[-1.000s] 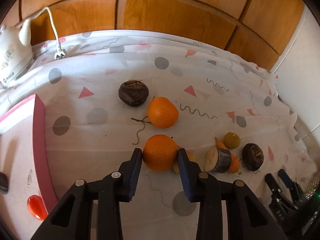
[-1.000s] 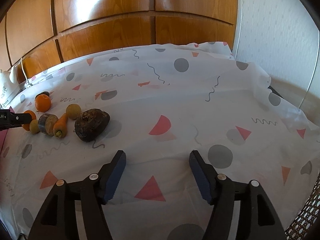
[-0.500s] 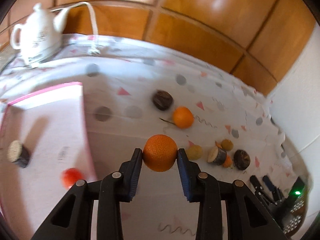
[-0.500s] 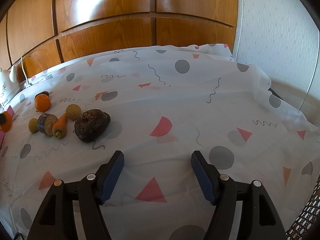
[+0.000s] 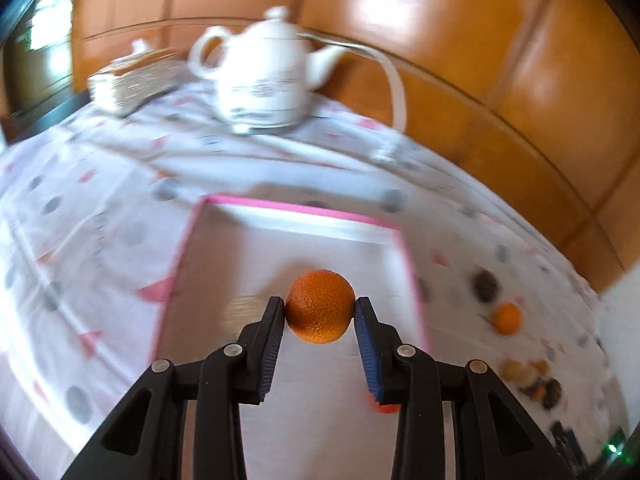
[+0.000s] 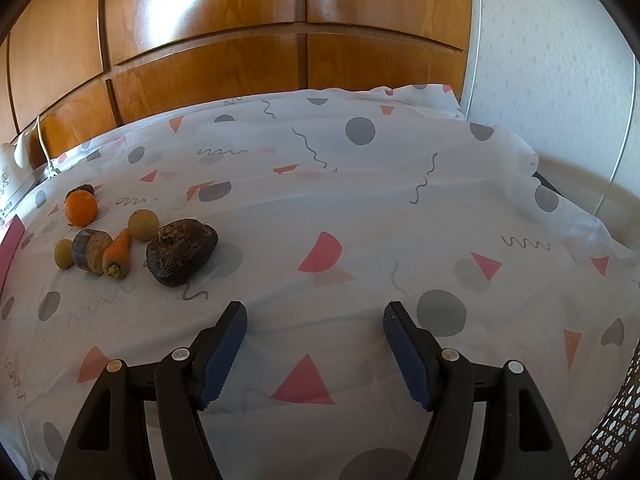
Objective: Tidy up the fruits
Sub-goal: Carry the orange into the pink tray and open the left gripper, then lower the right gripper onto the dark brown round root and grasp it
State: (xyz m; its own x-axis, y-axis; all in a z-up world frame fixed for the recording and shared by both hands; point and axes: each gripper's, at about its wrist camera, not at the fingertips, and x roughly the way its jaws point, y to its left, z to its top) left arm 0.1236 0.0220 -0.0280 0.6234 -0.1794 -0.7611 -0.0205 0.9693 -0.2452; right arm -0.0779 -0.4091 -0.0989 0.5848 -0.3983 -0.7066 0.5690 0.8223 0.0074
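My left gripper [image 5: 320,310] is shut on an orange [image 5: 320,306] and holds it above the pink-rimmed white tray [image 5: 304,210]. A small red fruit [image 5: 384,408] peeks out under the right finger, in the tray. On the cloth a second orange [image 6: 81,208] lies with a large dark beet [image 6: 182,252], a carrot [image 6: 119,254], a cut dark-skinned piece [image 6: 92,250], two small yellow-green fruits [image 6: 143,225] and a smaller dark beet [image 6: 82,189]. The same pile shows blurred at the right of the left wrist view [image 5: 532,380]. My right gripper [image 6: 316,338] is open and empty above the cloth.
A white teapot [image 5: 264,76] with a white cable [image 5: 394,84] stands behind the tray, beside a stack of plates [image 5: 132,80]. Wooden panels [image 6: 240,40] back the table. A white wall [image 6: 560,60] and a woven chair back [image 6: 608,440] are at the right.
My left gripper lifted the orange off the cloth and swung left until it hangs over the pink tray. The right gripper barely moved.
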